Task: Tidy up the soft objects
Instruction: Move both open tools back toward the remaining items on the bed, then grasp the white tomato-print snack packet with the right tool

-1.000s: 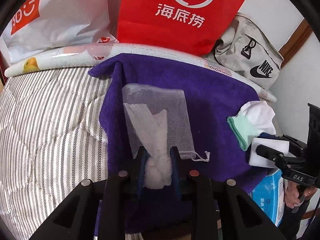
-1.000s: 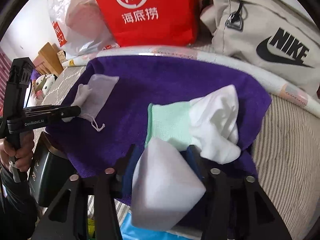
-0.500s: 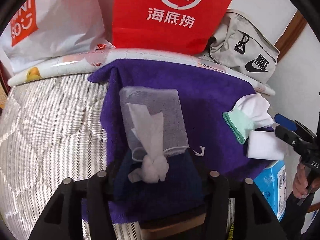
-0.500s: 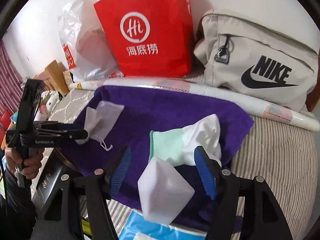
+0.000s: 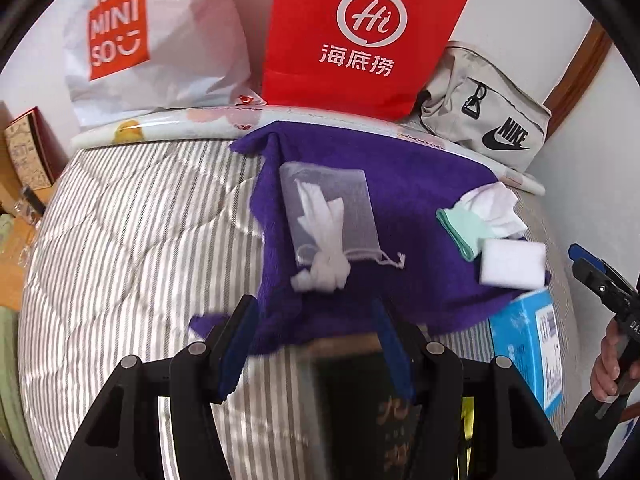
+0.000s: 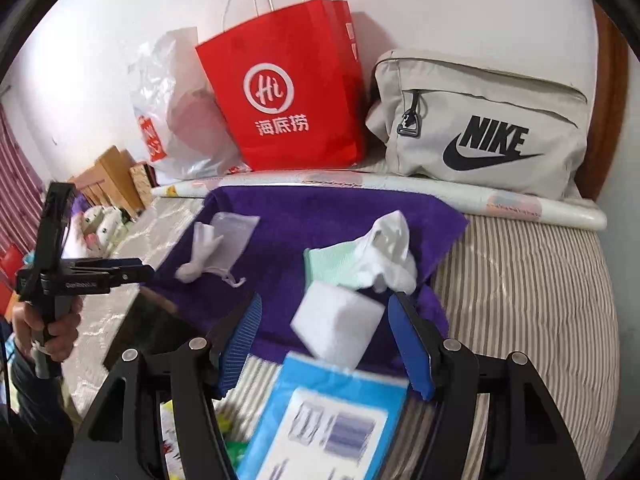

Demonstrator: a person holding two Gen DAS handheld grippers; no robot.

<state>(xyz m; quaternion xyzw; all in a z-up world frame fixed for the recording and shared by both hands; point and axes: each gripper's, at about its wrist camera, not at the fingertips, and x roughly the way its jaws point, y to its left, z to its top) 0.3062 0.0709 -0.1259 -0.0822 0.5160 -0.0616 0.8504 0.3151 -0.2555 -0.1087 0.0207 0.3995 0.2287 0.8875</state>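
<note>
Red Hi bag (image 6: 288,92), Miniso bag (image 5: 156,40) n beige Nike bag (image 6: 484,132) by wall; blue box (image 5: 524,348) at the striped bed (image 5: 120,240) edge.

L gripper (image 5: 316,344) let go of mesh pouch (image 5: 328,216), backed off; R gripper (image 6: 324,344) released sponge (image 6: 336,330), lifted

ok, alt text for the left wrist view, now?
A sheer mesh drawstring pouch with white cloth bunched at its mouth lies on a purple towel spread over a striped quilt, beyond the open, empty left tool. A white foam block and a mint-and-white sock lie at the towel's right.
</note>
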